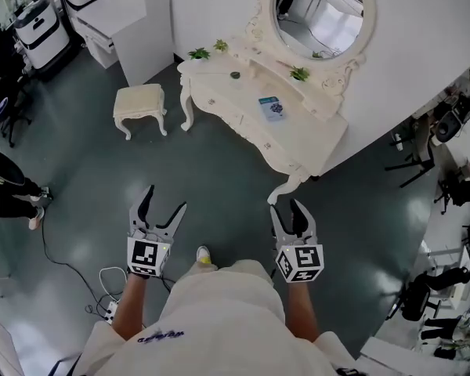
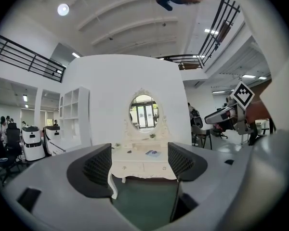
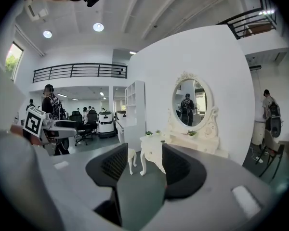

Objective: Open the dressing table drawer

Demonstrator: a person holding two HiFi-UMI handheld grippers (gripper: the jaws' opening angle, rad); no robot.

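The white carved dressing table (image 1: 296, 135) stands against the curved wall under an oval mirror (image 1: 321, 10). Its drawer fronts (image 1: 233, 118) face me and look closed. In the left gripper view the two drawers (image 2: 143, 168) with small knobs show far off between the jaws. My left gripper (image 1: 163, 200) and right gripper (image 1: 290, 210) are held out over the floor, well short of the table. Both are open and hold nothing. The right gripper view shows the table (image 3: 151, 150) from its end, beyond the open jaws.
A white stool (image 1: 139, 104) stands left of the table. On the tabletop lie a blue booklet (image 1: 272, 108) and small plants (image 1: 199, 53). A cable and power strip (image 1: 108, 310) lie on the floor at lower left. Office chairs (image 1: 423, 159) crowd the right side.
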